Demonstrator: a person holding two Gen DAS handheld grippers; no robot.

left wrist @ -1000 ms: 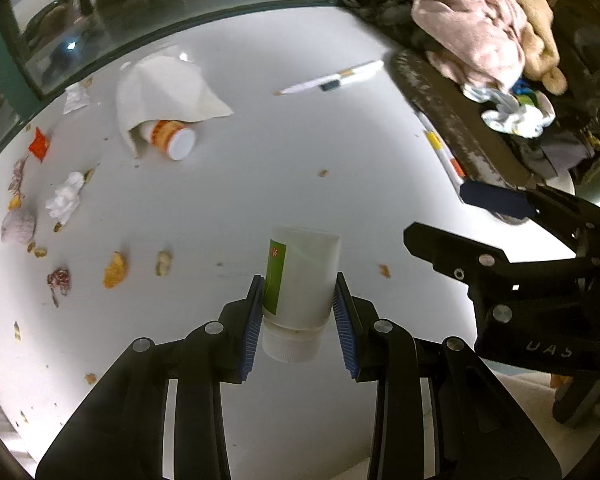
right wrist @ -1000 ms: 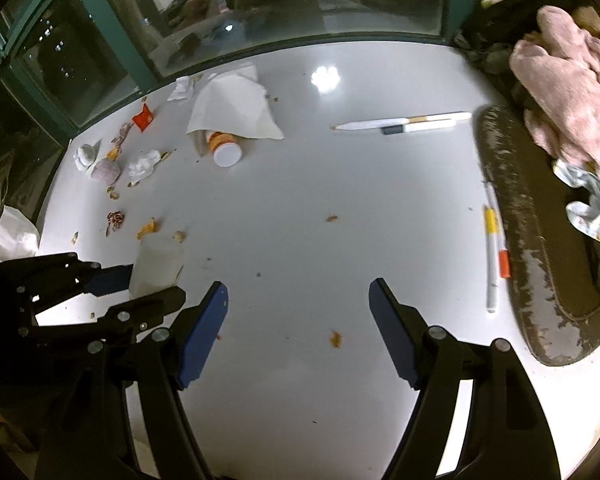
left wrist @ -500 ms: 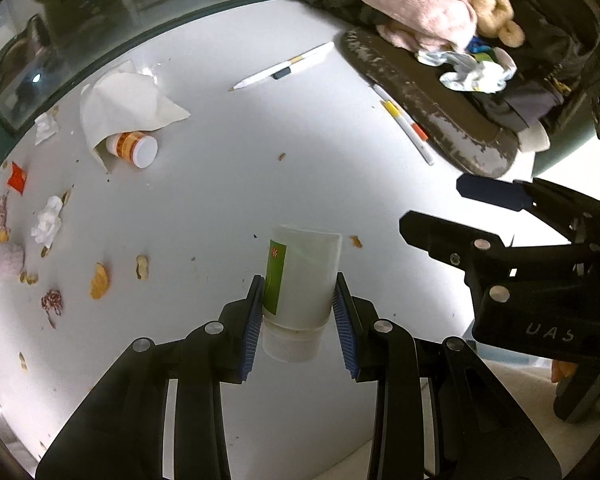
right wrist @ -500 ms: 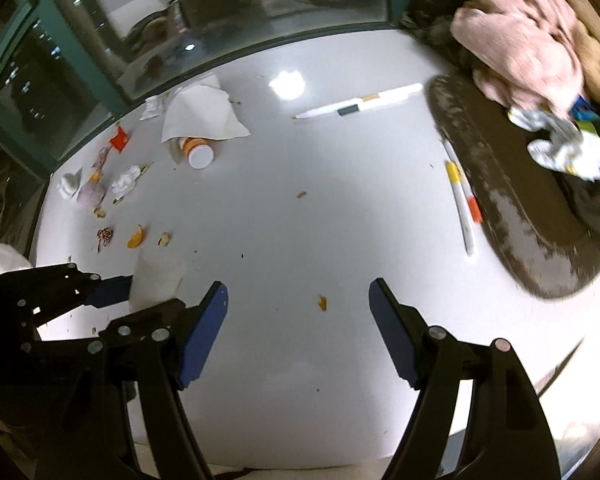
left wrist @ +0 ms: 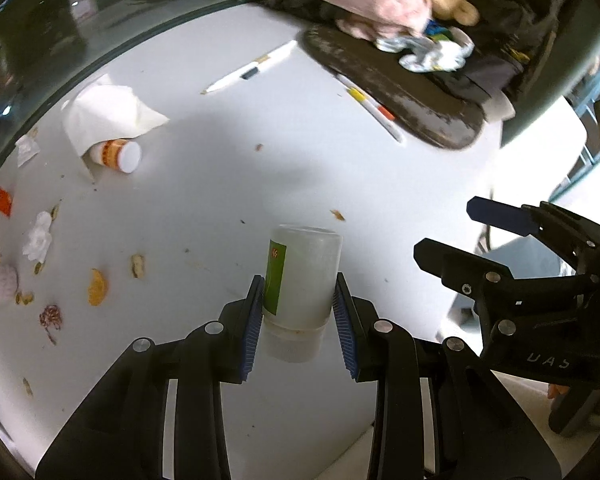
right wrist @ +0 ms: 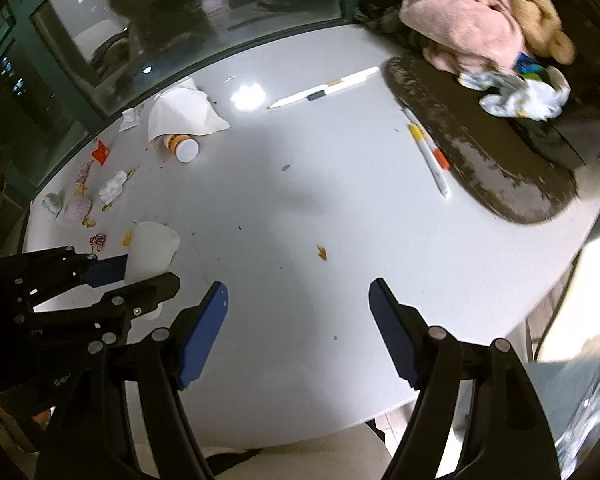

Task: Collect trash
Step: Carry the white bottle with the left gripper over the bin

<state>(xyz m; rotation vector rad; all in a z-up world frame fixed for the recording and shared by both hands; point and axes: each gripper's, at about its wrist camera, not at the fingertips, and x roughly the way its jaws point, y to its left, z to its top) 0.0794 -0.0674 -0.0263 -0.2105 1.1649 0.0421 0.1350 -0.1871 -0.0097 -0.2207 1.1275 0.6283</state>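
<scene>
The left gripper [left wrist: 298, 312] still clenches the white bottle [left wrist: 302, 276] near the table's [left wrist: 260, 160] front edge; the table's right edge has swung into view since a second ago. The right gripper [right wrist: 298, 332] stays spread wide, holding nothing. The pill bottle [left wrist: 118, 154] lies under the napkin [left wrist: 108, 118] by the far edge.

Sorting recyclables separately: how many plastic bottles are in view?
2: a translucent white plastic bottle with green label gripped in the left claw; an orange-labelled white-capped bottle lying partly under white paper.
</scene>
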